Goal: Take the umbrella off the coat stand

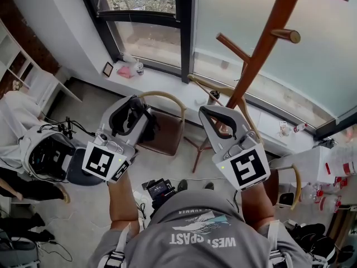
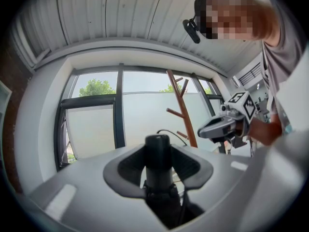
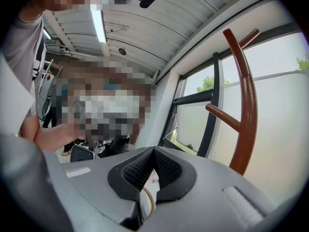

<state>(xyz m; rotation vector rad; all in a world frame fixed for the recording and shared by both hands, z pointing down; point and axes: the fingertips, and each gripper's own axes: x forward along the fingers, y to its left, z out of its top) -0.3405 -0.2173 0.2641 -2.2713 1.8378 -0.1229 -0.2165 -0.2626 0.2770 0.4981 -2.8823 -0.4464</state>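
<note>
The black folded umbrella (image 2: 158, 151) stands upright between the pads of my left gripper (image 2: 158, 164), which is shut on it. From the head view the left gripper (image 1: 130, 115) is left of centre, the umbrella's dark body (image 1: 149, 121) hanging at its jaws, apart from the stand. The brown wooden coat stand (image 1: 262, 49) rises at the right with bare pegs; it also shows as the coat stand (image 2: 184, 111) and the coat stand (image 3: 247, 115). My right gripper (image 1: 218, 121) sits just in front of the stand's post. The right gripper (image 3: 153, 164) has its pads closed together with nothing held.
A chair with a brown seat (image 1: 167, 134) and a curved tan backrest (image 1: 165, 96) stands below the left gripper. A window sill (image 1: 167, 74) carries small items. A white device with cables (image 1: 47, 154) lies on the floor at the left. A white cabinet (image 1: 312, 166) is at the right.
</note>
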